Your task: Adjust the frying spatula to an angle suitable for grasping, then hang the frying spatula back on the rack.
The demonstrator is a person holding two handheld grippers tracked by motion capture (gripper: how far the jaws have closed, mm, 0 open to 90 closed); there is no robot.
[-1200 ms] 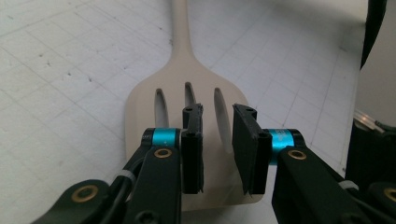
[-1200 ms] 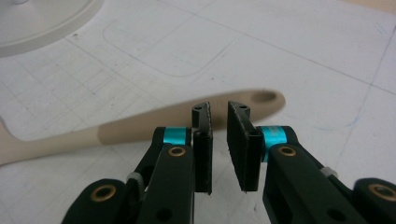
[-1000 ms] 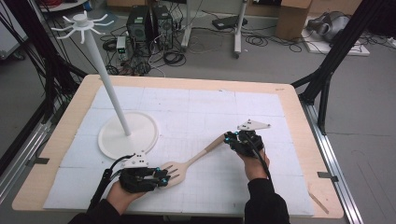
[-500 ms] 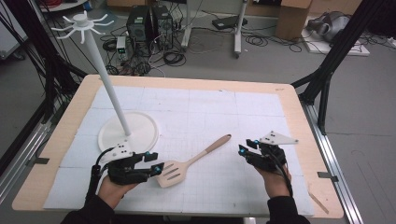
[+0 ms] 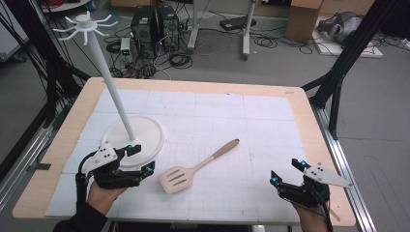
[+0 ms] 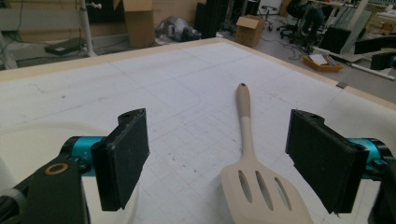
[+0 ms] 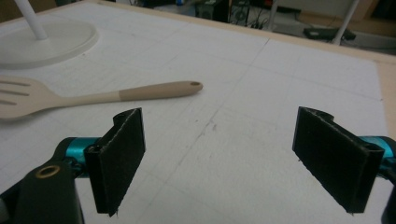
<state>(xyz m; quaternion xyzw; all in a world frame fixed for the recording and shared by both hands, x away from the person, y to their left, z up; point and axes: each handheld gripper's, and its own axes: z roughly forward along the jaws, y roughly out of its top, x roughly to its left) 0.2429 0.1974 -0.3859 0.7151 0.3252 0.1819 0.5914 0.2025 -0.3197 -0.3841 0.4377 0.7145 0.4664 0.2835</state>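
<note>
On your surface [image 5: 270, 121]: one beige slotted spatula [image 5: 196, 168] with a tan handle, one white hook-topped stand [image 5: 126, 123] on a round base. You hold two grippers.

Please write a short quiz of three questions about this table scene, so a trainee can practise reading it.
1. True or false: the left gripper holds the slotted spatula.
2. Which stands closer to the spatula's slotted head: A, left gripper; B, right gripper?
3. What does the white pole of the hanger stand rise from?

Key:
1. False; its jaws are open and the spatula lies free on the table.
2. A.
3. A round white base.
</note>
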